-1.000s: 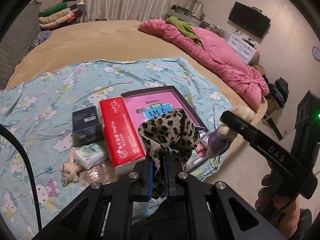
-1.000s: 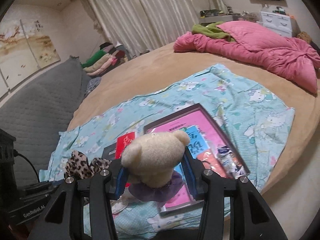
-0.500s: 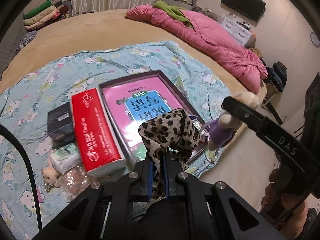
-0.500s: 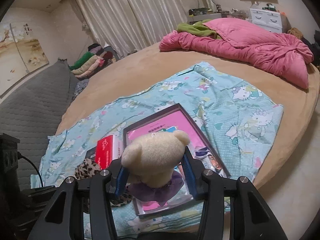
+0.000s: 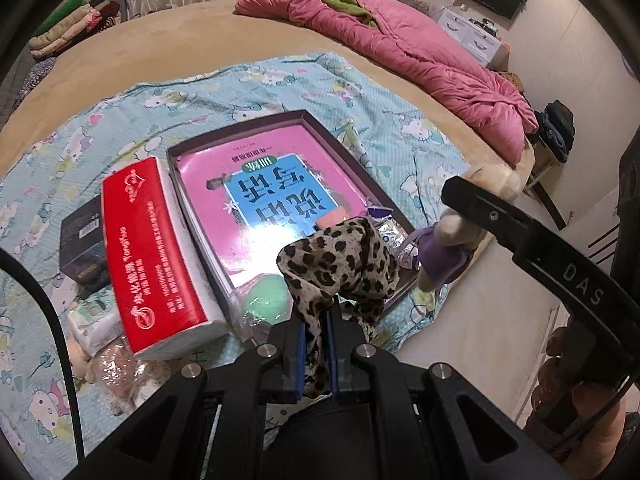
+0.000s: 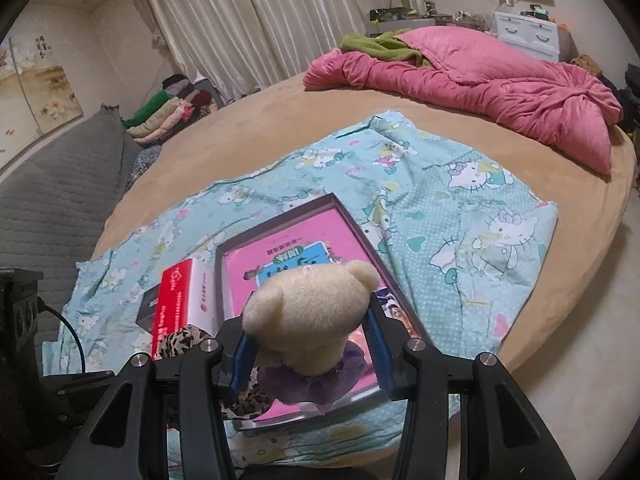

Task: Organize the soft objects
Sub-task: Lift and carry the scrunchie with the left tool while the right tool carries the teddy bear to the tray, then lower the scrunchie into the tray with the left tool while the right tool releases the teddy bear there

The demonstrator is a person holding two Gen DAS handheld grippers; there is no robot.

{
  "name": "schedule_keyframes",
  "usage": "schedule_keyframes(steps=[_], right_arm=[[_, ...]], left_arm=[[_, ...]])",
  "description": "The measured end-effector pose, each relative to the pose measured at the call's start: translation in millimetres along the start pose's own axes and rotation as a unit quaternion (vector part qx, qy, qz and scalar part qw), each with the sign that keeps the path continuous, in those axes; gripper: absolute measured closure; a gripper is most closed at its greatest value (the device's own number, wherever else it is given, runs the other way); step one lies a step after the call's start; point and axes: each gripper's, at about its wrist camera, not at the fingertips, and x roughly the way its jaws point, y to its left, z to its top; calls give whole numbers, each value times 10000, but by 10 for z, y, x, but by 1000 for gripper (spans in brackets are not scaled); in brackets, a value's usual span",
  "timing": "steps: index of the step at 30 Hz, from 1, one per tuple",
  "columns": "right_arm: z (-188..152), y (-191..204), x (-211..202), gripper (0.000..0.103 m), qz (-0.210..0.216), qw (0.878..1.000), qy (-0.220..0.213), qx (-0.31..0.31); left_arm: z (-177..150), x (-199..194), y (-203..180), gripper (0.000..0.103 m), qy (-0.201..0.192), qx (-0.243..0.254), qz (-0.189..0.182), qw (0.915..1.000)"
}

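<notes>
The left claw [image 5: 316, 336] is pinching a leopard-print cloth [image 5: 340, 264] above the near end of the shallow box [image 5: 320, 128] on the bed, while the right claw [image 6: 308, 348] is squeezing a cream teddy bear [image 6: 308, 316] over that same box. Both are hanging close together here, so the loose cloth could be snagging on the bear or draping outside the rim at release

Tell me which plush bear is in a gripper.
The cream bear in the purple skirt, clamped in the right gripper. The small bear lies loose on the sheet, left of the tissue pack.
</notes>
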Motion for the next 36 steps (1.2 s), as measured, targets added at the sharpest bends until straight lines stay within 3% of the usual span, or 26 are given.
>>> schedule_keyframes(steps=[17, 36], right_arm=[[-42, -164, 350, 53, -286, 9987, 400, -103], [-152, -55, 1007, 53, -470, 9920, 1100, -401]], left_arm=[[19, 658, 53, 94, 585, -70, 24, 9983], [39, 776, 182, 94, 599, -172, 24, 9981]])
